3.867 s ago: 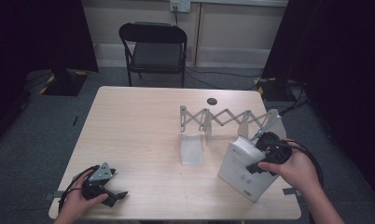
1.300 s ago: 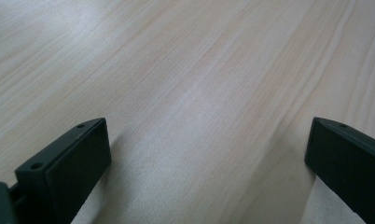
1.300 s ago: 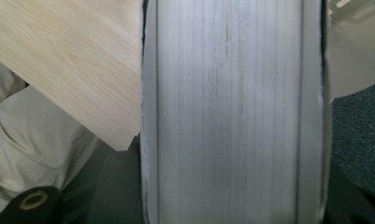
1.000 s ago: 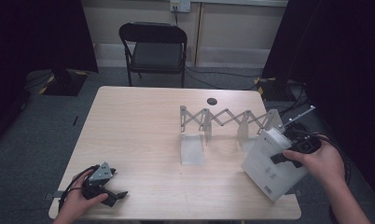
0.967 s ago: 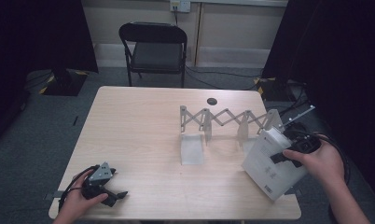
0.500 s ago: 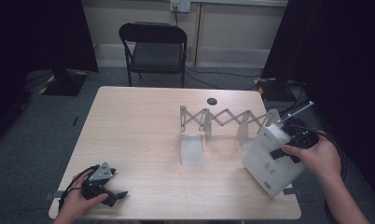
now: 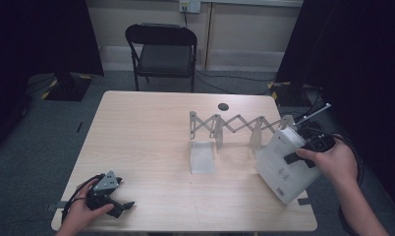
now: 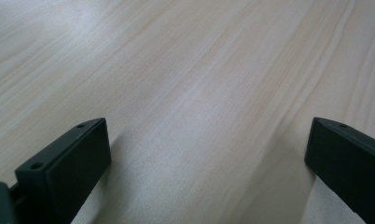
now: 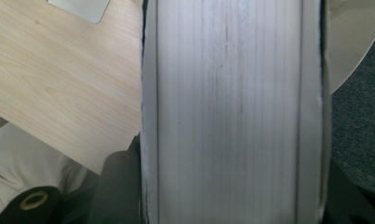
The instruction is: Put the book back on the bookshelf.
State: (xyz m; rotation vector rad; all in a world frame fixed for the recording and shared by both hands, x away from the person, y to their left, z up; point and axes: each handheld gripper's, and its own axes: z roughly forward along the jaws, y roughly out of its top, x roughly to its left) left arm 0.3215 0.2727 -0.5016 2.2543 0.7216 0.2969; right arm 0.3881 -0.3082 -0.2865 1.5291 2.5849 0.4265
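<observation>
White box (image 7: 283,164) held tilted at right near table (image 7: 151,132) corner, partly past edge, beside accordion rack (image 7: 237,127). Right gripper (image 7: 311,143) clamped on box top edge; jaws spread wide around it in right gripper view (image 9: 232,112). Risk judged: box slipped or swung off edge, rack knocked, grip being one-sided. Left gripper (image 7: 109,194) rested at near left, jaws wide apart, nothing held.

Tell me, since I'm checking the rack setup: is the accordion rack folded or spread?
Spread. The accordion rack stretches in open zigzags across the table, its dividers standing apart.
</observation>
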